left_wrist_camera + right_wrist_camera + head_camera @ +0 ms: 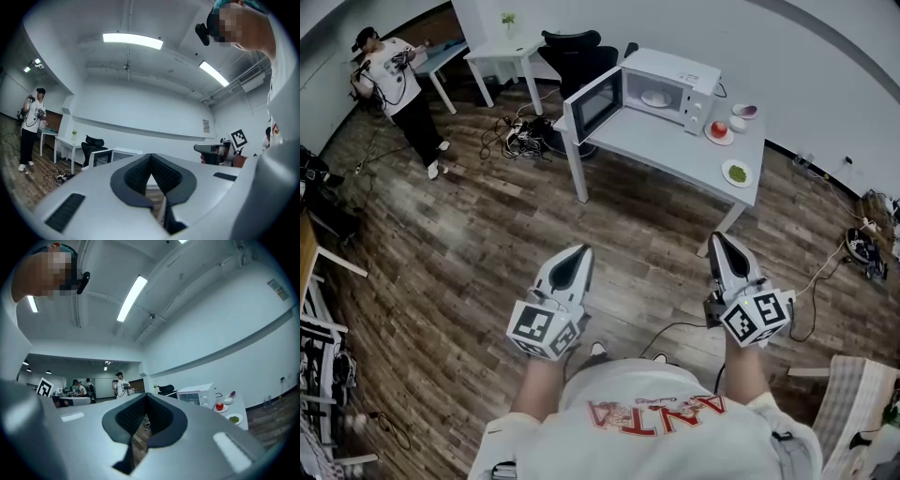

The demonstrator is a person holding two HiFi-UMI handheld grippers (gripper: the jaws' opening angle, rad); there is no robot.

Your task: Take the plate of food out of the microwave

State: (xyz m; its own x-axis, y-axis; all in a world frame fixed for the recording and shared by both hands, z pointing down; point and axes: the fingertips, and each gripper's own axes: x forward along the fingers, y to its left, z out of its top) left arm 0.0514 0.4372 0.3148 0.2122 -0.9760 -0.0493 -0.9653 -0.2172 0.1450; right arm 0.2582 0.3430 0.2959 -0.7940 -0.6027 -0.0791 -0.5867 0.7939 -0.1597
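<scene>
Left gripper [578, 253] and right gripper [719, 240], both closed, face one microwave [698, 77] holding one plate [654, 97].

Showed the left gripper [151, 157] closed tip to tip on nothing. Framed beyond it the open microwave [104, 157], a black chair [92, 142], and a person [32, 123] standing far left.
</scene>
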